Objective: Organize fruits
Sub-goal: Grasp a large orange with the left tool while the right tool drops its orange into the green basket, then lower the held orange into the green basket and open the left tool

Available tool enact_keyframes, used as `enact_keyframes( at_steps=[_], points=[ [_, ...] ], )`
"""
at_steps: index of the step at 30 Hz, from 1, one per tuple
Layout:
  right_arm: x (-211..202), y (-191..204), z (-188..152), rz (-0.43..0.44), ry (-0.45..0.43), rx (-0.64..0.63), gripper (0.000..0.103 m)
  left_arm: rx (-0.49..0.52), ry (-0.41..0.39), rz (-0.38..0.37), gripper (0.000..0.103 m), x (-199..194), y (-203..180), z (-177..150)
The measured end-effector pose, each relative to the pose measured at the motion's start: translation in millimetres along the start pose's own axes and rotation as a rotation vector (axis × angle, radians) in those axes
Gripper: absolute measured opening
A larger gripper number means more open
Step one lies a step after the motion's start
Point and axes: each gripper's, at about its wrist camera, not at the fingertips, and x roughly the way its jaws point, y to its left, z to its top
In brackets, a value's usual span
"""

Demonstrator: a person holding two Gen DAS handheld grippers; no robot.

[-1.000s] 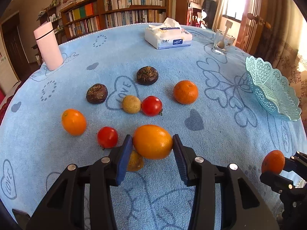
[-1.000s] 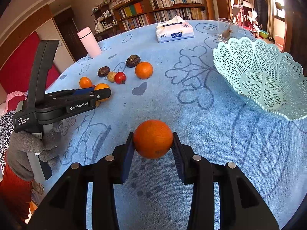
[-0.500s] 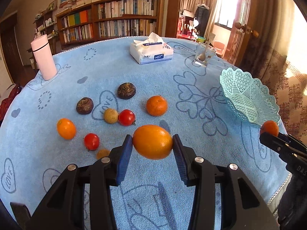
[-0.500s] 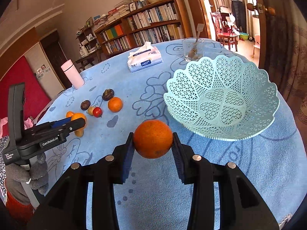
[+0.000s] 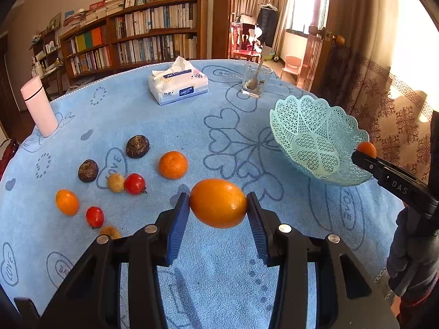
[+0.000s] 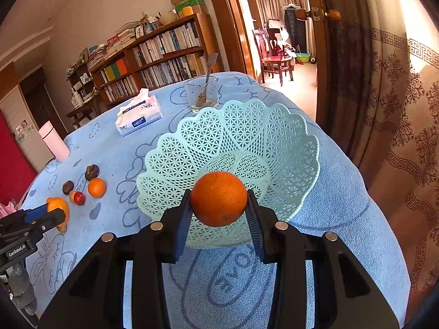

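My left gripper (image 5: 218, 205) is shut on a yellow-orange citrus fruit (image 5: 218, 203) and holds it above the blue tablecloth. My right gripper (image 6: 218, 200) is shut on a round orange (image 6: 218, 198) and holds it over the near rim of the mint lattice basket (image 6: 288, 148). The basket (image 5: 315, 137) stands at the table's right side in the left wrist view. The right gripper (image 5: 365, 153) shows at the basket's right rim. Loose fruit lies at the left: an orange (image 5: 173, 164), two tomatoes (image 5: 135, 183), two dark fruits (image 5: 137, 146), a small orange (image 5: 67, 201), two small tan fruits (image 5: 116, 182).
A tissue pack (image 5: 178, 85), a glass with a spoon (image 5: 253, 82) and a pink bottle (image 5: 39, 109) stand toward the table's far side. A curtain (image 6: 397, 109) hangs just past the table's right edge. Bookshelves (image 5: 131, 41) stand behind.
Both grippers have risen and moved right with their fruit. The right gripper has reached the basket's rim; the left has lifted away from the loose fruit.
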Motion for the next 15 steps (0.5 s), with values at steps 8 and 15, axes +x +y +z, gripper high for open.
enact_keyframes(
  at_steps=[8,15],
  points=[
    [-16.3,-20.9,1.4,-0.048,-0.068,0.033,0.056,0.059,-0.012,-0.054,0.043,9.7,-40.1,16.0],
    [-32.5,-33.8,8.4,-0.057,-0.111,0.072,0.056,0.092,-0.004,-0.123,0.043,25.6,-74.9,31.1]
  ],
)
